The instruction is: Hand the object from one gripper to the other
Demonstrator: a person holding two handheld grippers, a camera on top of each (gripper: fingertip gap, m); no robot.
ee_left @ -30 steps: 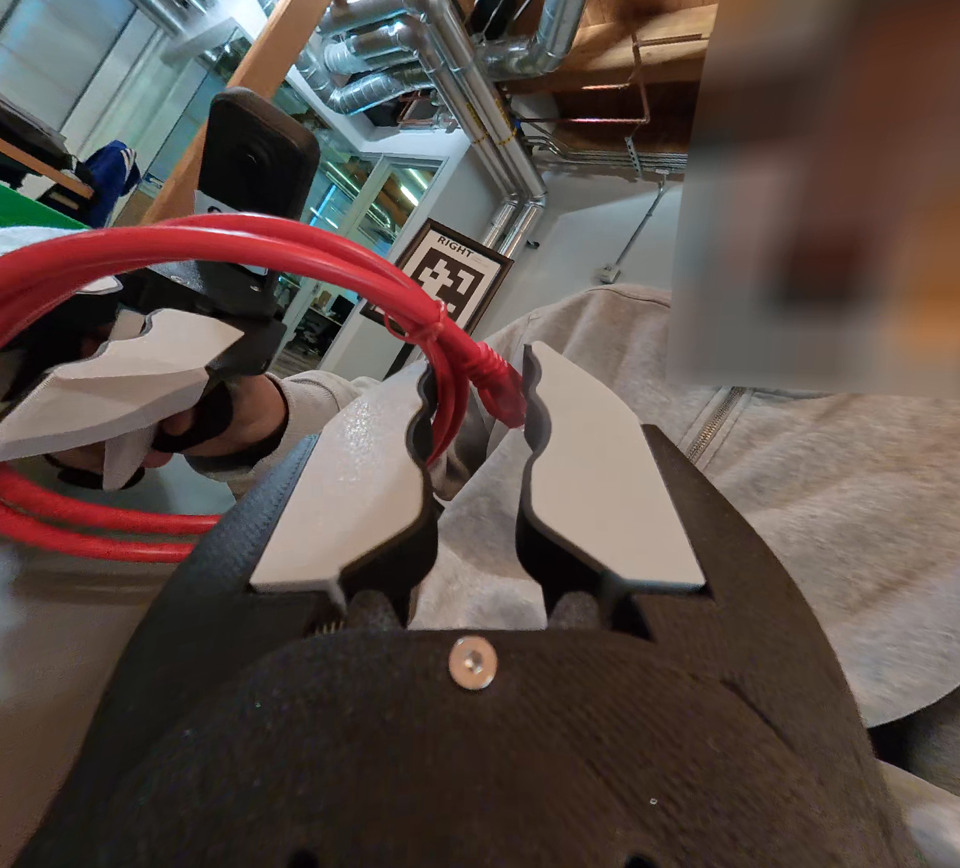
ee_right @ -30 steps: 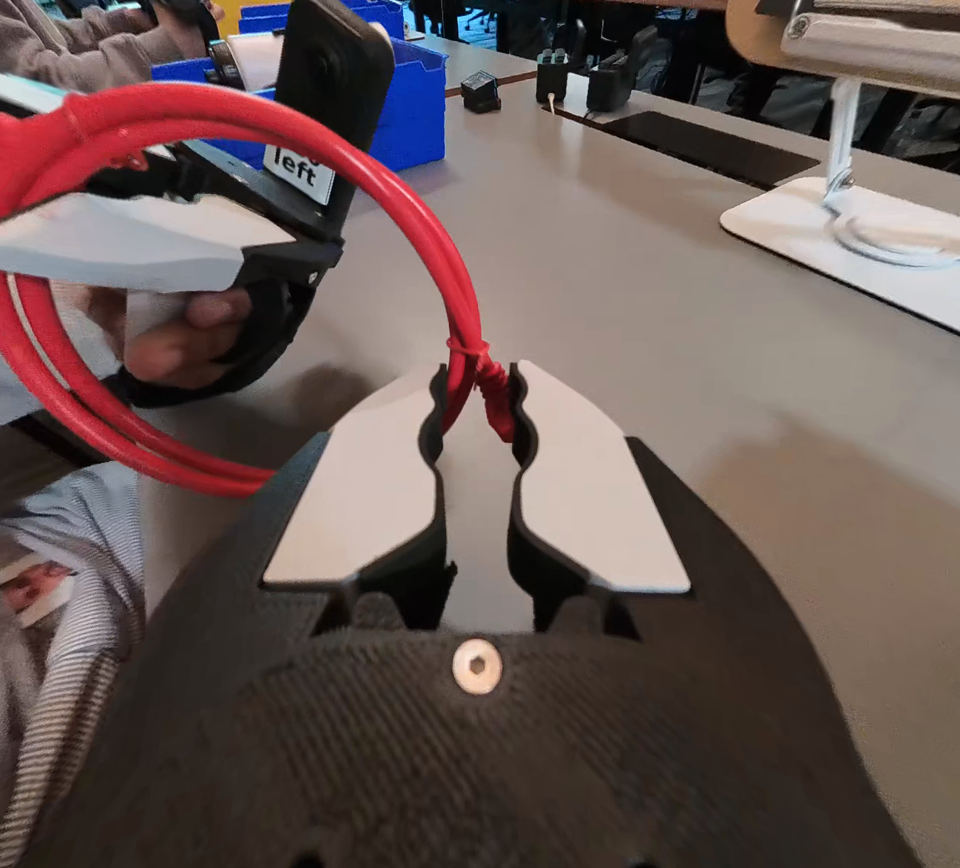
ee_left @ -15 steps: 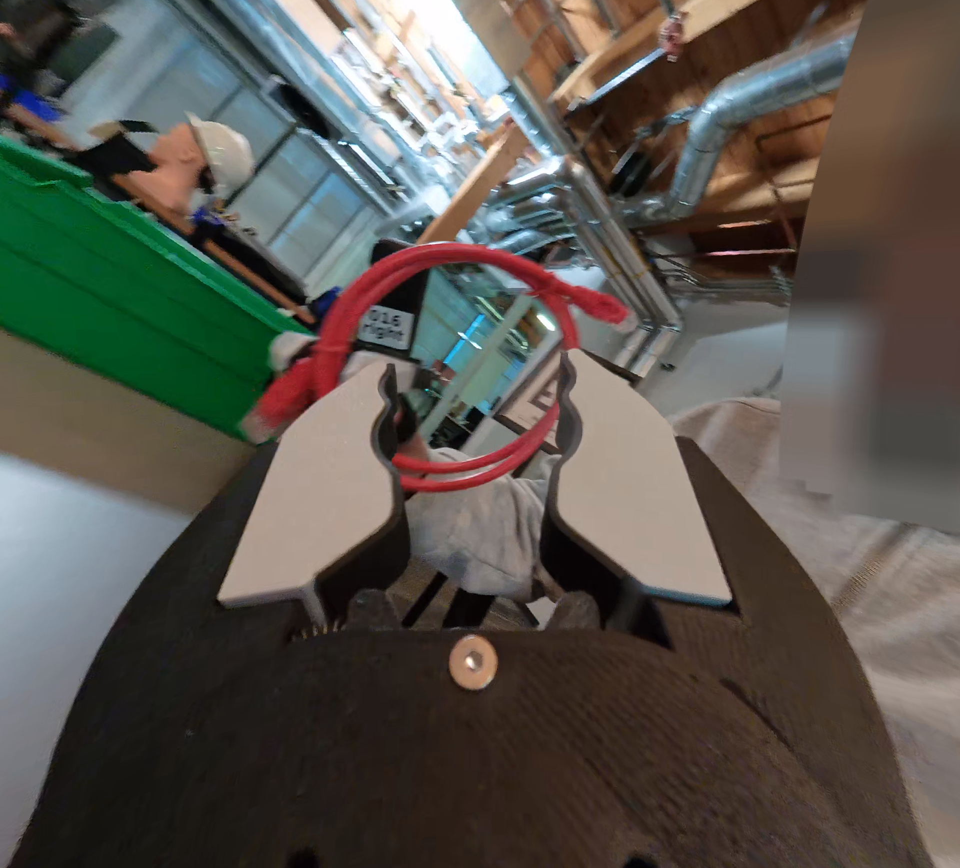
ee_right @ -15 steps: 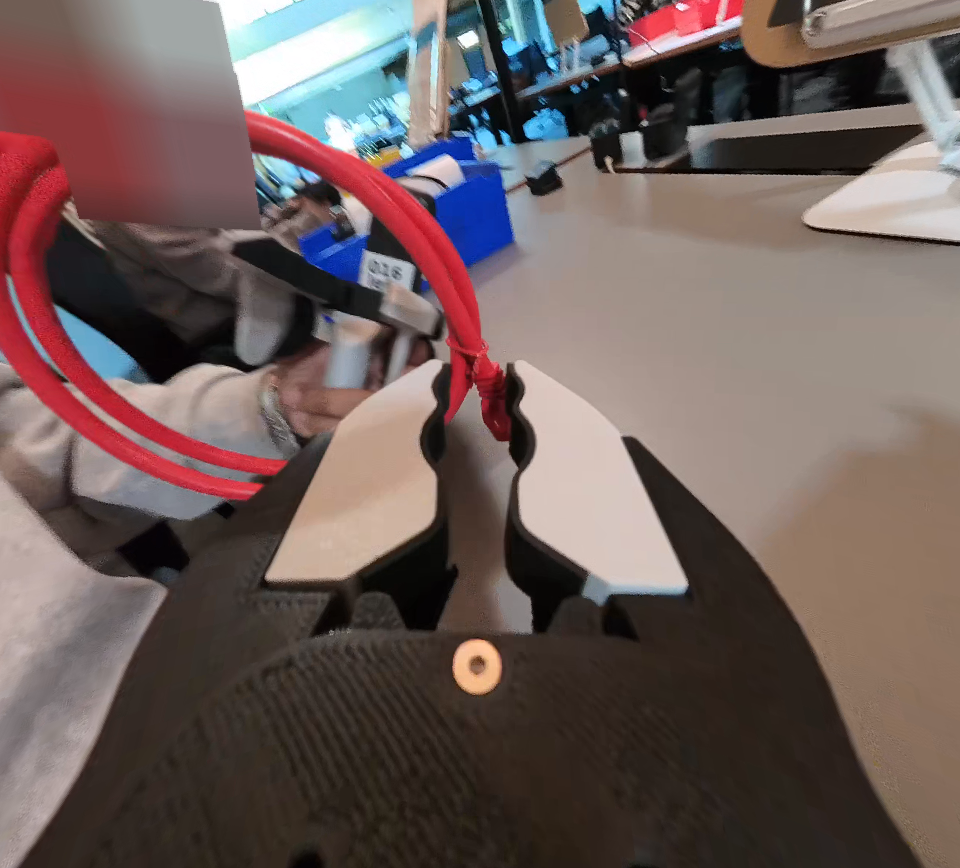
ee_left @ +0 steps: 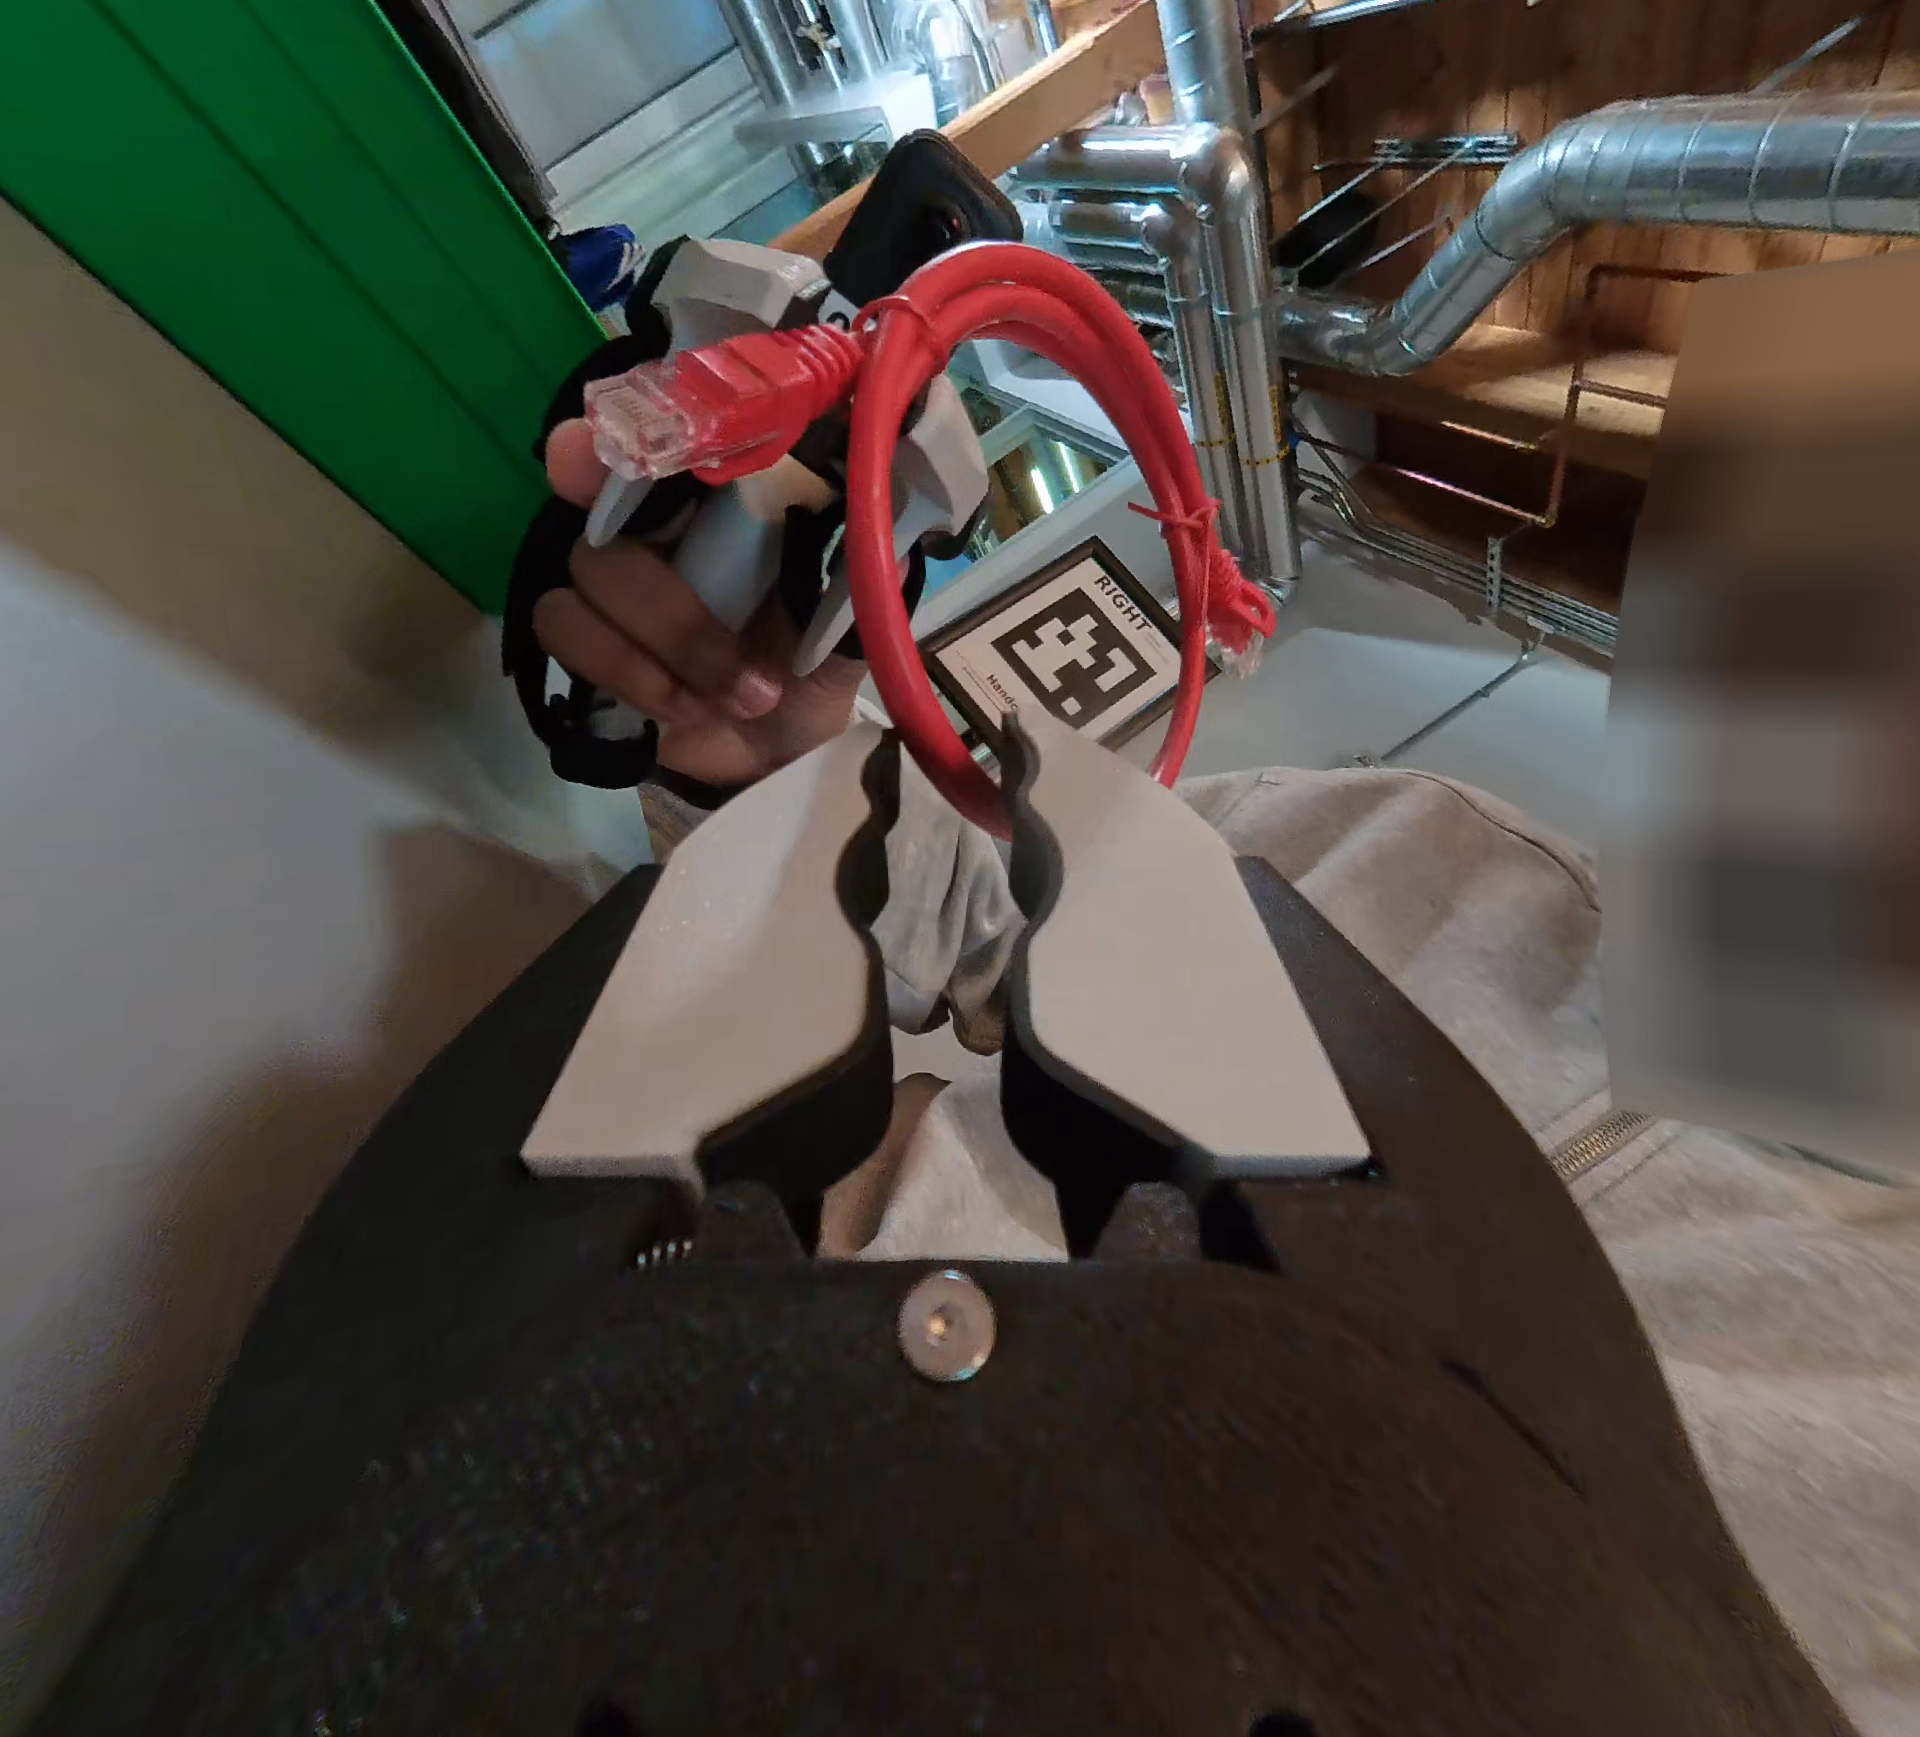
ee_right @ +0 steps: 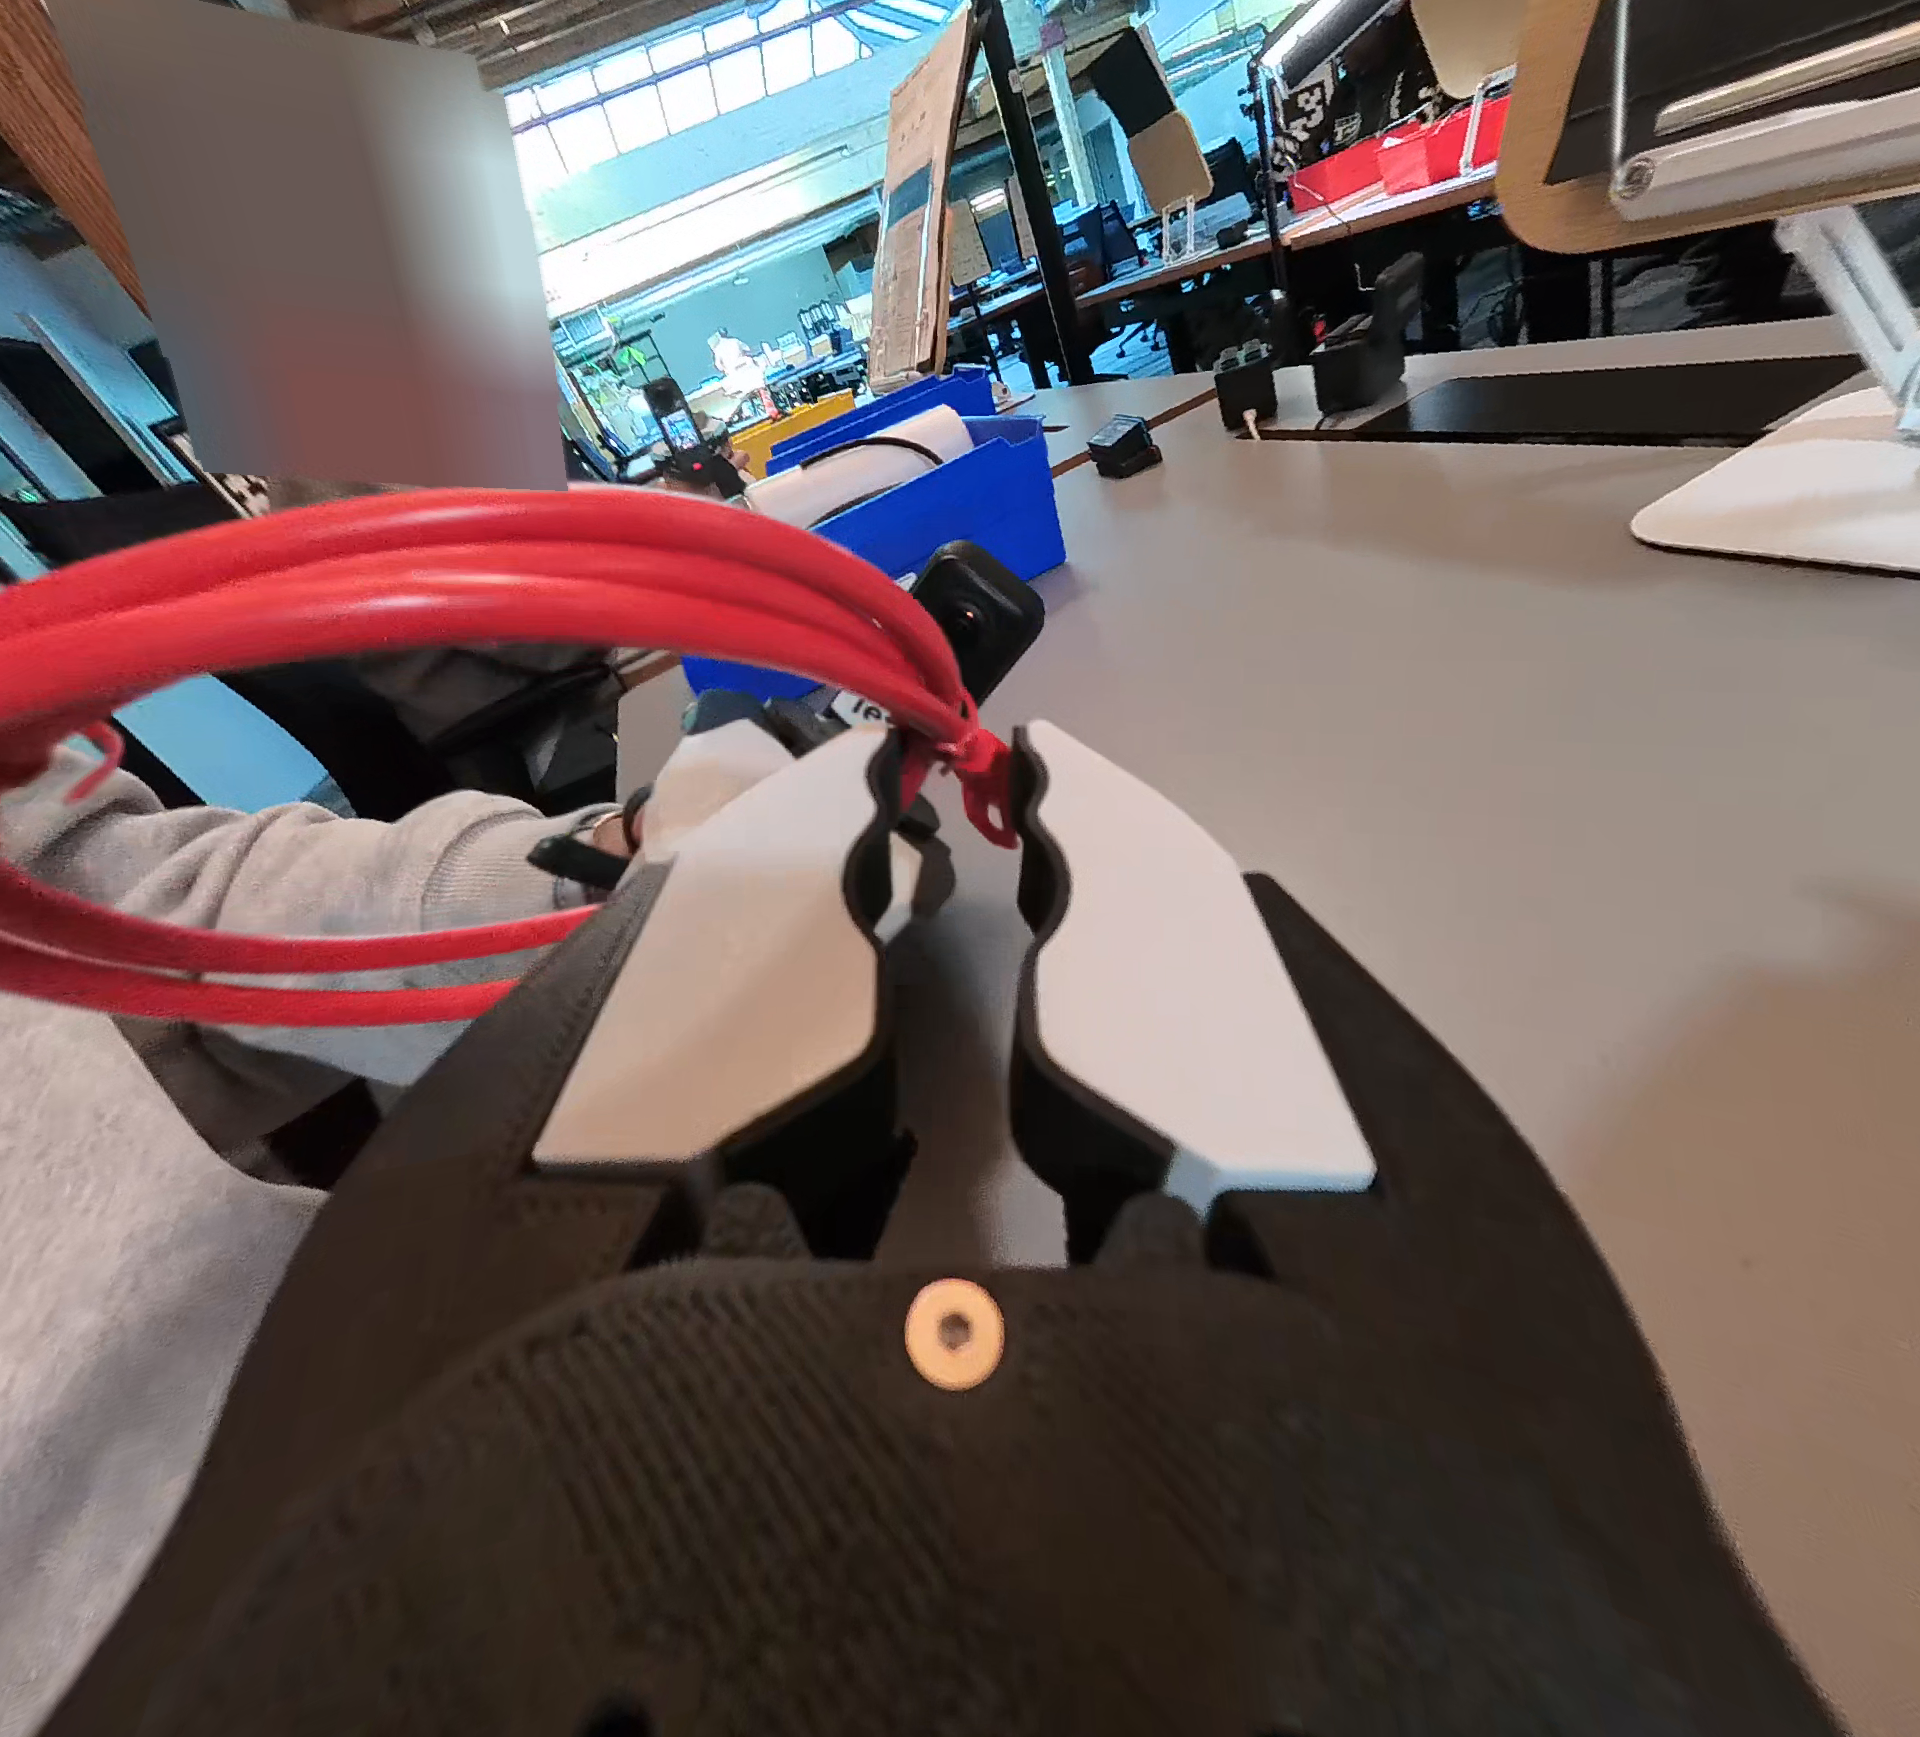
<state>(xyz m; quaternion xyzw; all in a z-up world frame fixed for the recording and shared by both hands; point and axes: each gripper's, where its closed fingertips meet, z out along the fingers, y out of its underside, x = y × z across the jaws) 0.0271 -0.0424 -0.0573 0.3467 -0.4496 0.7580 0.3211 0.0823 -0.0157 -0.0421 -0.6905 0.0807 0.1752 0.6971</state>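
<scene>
A coiled red network cable (ee_left: 878, 544) with clear plugs hangs between the two grippers. My left gripper (ee_left: 951, 747) has its jaws narrowed on the coil's lower loop, which passes between its fingertips. My right gripper (ee_right: 951, 752) is shut on the cable (ee_right: 468, 555) at the tie by one plug's boot. In the left wrist view the right gripper's fingers (ee_left: 727, 565) show beyond the coil, in a hand, with a plug sticking out to the left. In the right wrist view the left gripper's camera (ee_right: 977, 617) shows just past my fingertips.
A grey table (ee_right: 1455, 752) lies under both grippers. A blue bin (ee_right: 935, 503) stands behind them and a white monitor base (ee_right: 1787, 492) at the right. A green bin (ee_left: 260, 233) and a framed marker board (ee_left: 1070, 648) are near. A grey-sleeved arm (ee_right: 260, 866) is at the left. The tips of one gripper are about 6 cm away from the tips of the other.
The left jaws were wide open half a second ago and have narrowed onto the coil's lower loop. The right gripper has kept its hold and turned the coil.
</scene>
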